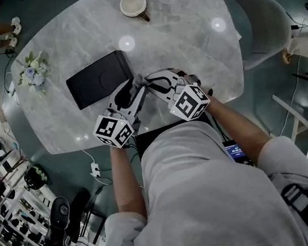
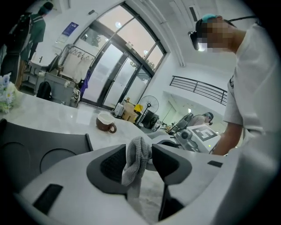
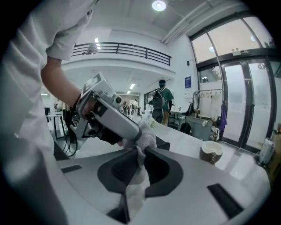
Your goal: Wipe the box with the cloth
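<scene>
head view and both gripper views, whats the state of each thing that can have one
cloth: bunched, pinched from both sides
left hand-held gripper: shut on the cloth
right hand-held gripper: shut on the cloth
box: lying flat, closed, cloth beside it, not on it
cup: upright, looks empty

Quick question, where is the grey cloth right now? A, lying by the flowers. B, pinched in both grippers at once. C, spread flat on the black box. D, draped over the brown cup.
B: each gripper view shows the grey cloth bunched between closed jaws, the left gripper on one part and the right gripper on another.
</scene>
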